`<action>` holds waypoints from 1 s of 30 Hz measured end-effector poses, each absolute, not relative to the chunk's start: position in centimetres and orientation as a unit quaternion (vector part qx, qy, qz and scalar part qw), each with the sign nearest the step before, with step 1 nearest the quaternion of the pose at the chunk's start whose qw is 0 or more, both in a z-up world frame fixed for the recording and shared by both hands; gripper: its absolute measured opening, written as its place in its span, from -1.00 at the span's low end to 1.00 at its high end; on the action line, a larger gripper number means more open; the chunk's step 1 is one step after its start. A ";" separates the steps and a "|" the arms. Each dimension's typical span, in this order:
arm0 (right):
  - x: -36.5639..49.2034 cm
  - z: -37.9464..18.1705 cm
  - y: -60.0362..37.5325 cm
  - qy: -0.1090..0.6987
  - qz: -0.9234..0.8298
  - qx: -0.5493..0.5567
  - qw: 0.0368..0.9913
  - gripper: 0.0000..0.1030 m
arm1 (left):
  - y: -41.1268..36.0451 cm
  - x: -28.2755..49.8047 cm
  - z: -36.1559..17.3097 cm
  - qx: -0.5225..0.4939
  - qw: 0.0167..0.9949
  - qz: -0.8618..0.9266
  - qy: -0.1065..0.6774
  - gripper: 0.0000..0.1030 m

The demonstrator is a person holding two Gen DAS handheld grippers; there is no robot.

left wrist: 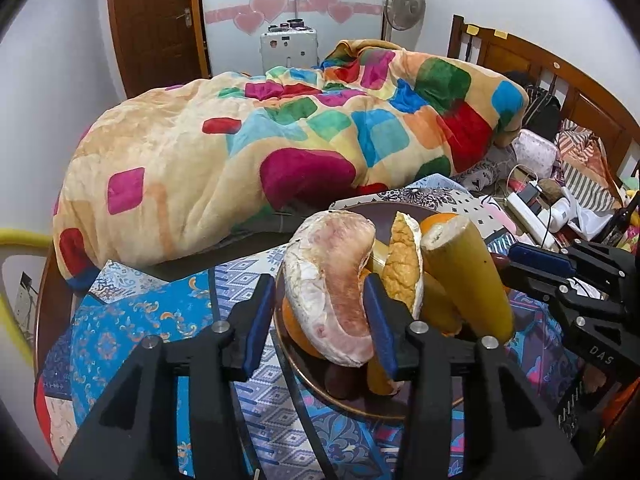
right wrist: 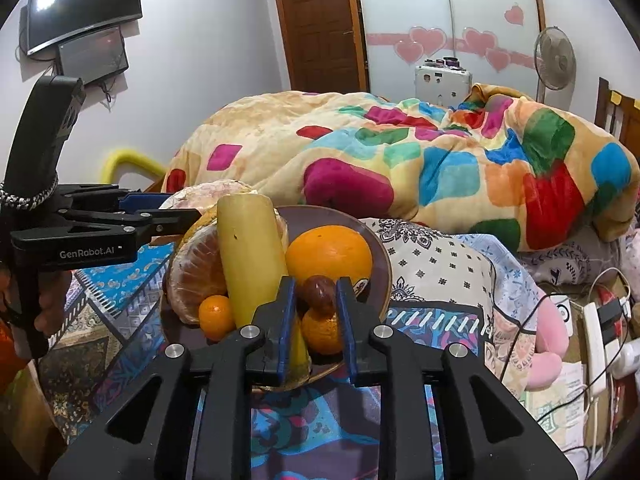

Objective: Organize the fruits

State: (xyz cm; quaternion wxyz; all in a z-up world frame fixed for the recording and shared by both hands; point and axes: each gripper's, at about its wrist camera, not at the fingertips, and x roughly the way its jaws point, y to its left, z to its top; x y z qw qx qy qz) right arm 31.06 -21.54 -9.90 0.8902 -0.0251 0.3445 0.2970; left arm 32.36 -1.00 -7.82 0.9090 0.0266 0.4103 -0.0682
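Note:
A dark plate (right wrist: 380, 256) on the patterned cloth holds fruit: a big orange (right wrist: 330, 254), a yellow sugarcane-like stick (right wrist: 250, 256), peeled pomelo pieces (right wrist: 196, 268), two small tangerines (right wrist: 216, 316) and a brown date (right wrist: 318, 290). My right gripper (right wrist: 316, 316) is open, its pads either side of the date, not touching. My left gripper (left wrist: 320, 320) has its blue pads around a large pink pomelo segment (left wrist: 340, 288) over the plate's (left wrist: 304, 368) near rim. The right pad touches it; a gap shows at the left pad.
A bed with a bright patchwork blanket (left wrist: 280, 140) lies behind the plate. A power strip (right wrist: 596, 344), cables and a pink soft item (right wrist: 554, 336) lie to the right. A door, fan and wall screens stand at the back.

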 end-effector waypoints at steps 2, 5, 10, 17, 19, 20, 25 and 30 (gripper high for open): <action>30.9 -9.6 -21.7 0.342 0.296 -0.023 0.892 -0.63 | -0.8 32.0 -7.5 0.019 0.909 -0.073 0.409 -0.09; 30.4 -8.8 -21.9 0.334 0.293 -0.021 0.896 -0.63 | -0.5 30.9 -6.5 0.016 0.915 -0.073 0.397 -0.06; 28.6 -6.4 -22.2 0.314 0.286 -0.021 0.905 -0.63 | -0.8 27.7 -4.2 0.024 0.926 -0.072 0.370 -0.06; 23.0 -1.5 -22.7 0.259 0.284 -0.025 0.923 -0.63 | -1.2 19.9 0.8 0.008 0.952 -0.066 0.298 -0.06; 20.6 0.1 -22.9 0.236 0.284 -0.025 0.929 -0.62 | -1.4 17.8 1.9 0.001 0.958 -0.068 0.279 -0.06; 19.5 0.9 -23.1 0.224 0.284 -0.022 0.932 -0.58 | -1.5 16.3 2.5 -0.003 0.961 -0.068 0.268 -0.06; 13.5 3.8 -23.5 0.154 0.264 -0.011 0.952 -0.39 | -2.4 10.3 5.0 0.001 0.975 -0.056 0.213 0.05; 9.5 5.3 -23.5 0.124 0.269 -0.002 0.955 -0.38 | -2.9 5.1 6.8 0.002 0.985 -0.043 0.167 0.14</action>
